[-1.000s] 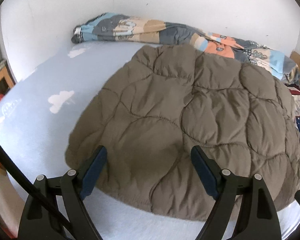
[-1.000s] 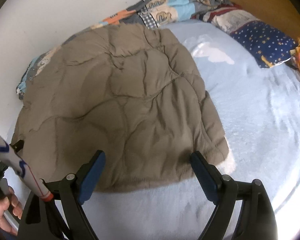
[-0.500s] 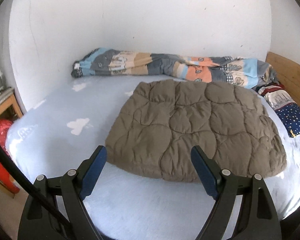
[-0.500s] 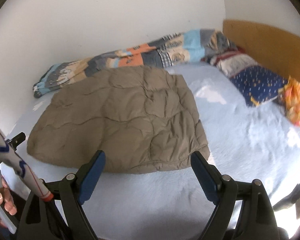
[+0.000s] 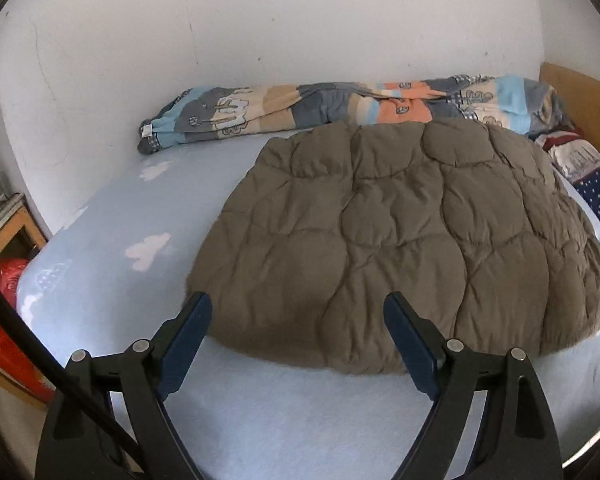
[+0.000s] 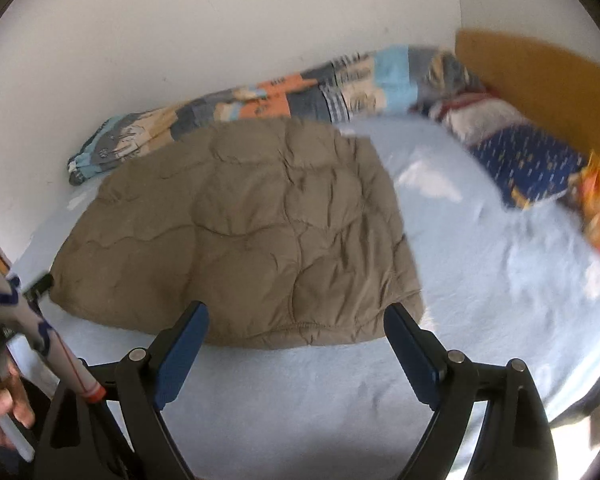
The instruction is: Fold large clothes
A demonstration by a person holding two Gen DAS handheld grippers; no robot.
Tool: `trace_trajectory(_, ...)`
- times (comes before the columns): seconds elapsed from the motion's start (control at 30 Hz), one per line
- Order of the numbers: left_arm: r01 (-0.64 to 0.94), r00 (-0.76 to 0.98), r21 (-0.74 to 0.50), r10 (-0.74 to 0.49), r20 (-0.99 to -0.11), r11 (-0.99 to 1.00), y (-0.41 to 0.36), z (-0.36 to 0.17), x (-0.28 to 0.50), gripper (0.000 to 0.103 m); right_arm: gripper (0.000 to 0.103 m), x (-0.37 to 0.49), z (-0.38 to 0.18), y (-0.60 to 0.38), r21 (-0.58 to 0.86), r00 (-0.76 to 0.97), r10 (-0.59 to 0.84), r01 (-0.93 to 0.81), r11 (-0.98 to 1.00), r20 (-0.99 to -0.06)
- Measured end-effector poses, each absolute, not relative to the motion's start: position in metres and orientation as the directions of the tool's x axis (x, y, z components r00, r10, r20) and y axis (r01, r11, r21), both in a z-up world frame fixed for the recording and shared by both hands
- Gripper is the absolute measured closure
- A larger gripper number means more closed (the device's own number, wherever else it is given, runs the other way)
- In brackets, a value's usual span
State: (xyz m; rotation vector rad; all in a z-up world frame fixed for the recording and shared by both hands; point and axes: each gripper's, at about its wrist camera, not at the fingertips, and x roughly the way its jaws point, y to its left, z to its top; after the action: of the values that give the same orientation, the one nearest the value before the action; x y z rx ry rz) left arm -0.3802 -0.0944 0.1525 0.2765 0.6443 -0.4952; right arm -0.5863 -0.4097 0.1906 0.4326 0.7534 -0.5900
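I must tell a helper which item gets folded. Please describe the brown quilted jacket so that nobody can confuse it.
Find the bed with the pale blue sheet. In its middle lies the brown quilted jacket, flat, before the rolled patchwork blanket at the wall. It alone is plain brown and puffy.

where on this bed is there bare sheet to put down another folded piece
Bare light blue sheet lies left of the folded brown quilted jacket, up to the bed's edge, and as a strip along its near hem. More shows to its right, before the navy dotted pillow. The wall side is crowded by the rolled patchwork blanket.
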Motion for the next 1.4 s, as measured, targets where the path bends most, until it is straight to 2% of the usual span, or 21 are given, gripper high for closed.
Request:
trace_trajectory(0.3,0.576,0.651,0.079,-0.399,-0.645,0.814,-0.126,0.125,-0.38,0.016,0.011,-0.538,0.155,-0.434,0.104,0.519,-0.346,0.655,0.748,-0.782)
trace_trajectory(0.63,0.58,0.592,-0.014,-0.433,-0.679,0.815,-0.13,0.113,-0.364,0.016,0.01,-0.525,0.129,-0.443,0.121,0.478,-0.306,0.674,0.728,-0.823)
trace_trajectory(1.4,0.575,0.629,0.046,-0.405,-0.664,0.817,-0.133,0.114,-0.372,0.016,0.008,-0.526,0.127,-0.438,0.111,0.462,-0.313,0.687,0.718,-0.83)
